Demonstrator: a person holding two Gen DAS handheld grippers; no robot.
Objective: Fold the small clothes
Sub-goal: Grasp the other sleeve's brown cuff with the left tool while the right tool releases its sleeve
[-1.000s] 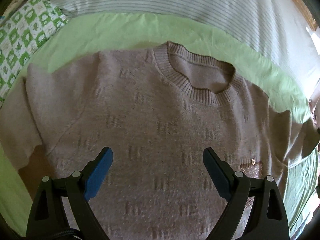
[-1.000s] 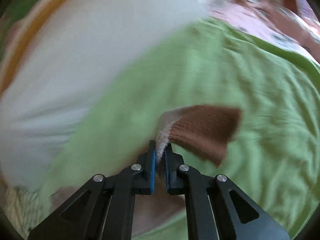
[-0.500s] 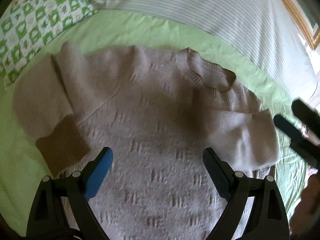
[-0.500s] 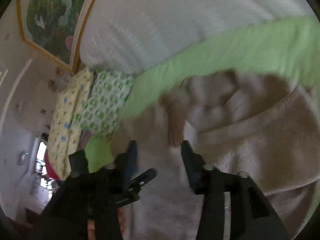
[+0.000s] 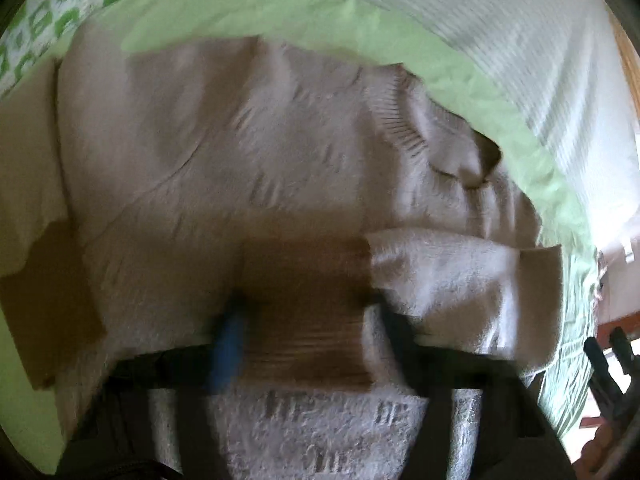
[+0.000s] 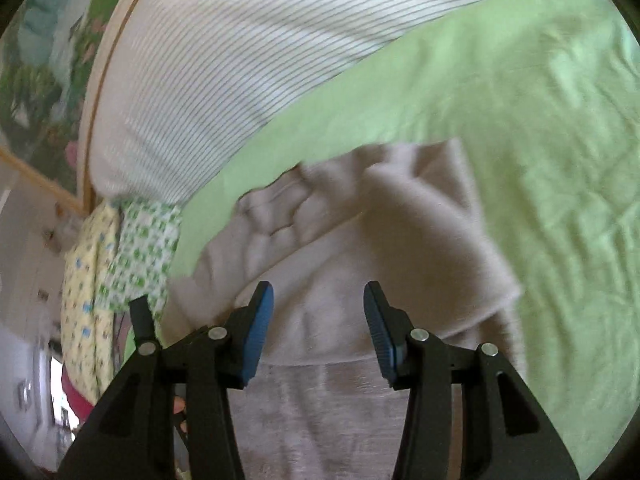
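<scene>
A beige knit sweater [image 5: 224,152] with brown cuffs lies face up on the green sheet [image 5: 280,12]. Its right sleeve [image 5: 460,280] is folded across the chest, ending in a brown cuff [image 5: 304,312]. My left gripper [image 5: 308,332] is low over that cuff, blurred, its jaws closing with the cuff between them. The other sleeve's cuff [image 5: 52,312] lies at the left. My right gripper [image 6: 318,320] hovers open and holds nothing, over the folded sleeve [image 6: 400,240]. It also shows in the left wrist view as the right gripper [image 5: 608,360] at the right edge.
A white striped quilt [image 6: 240,60] lies beyond the sweater, with a green-and-white patterned pillow [image 6: 144,248] and a yellow pillow [image 6: 84,300] to the left. A framed picture [image 6: 52,60] hangs behind. Bare green sheet [image 6: 540,120] spreads to the right.
The right gripper carried the brown cuff over the sweater, let it go and drew back open. The left gripper sank toward the sweater, and its jaws narrowed around that cuff.
</scene>
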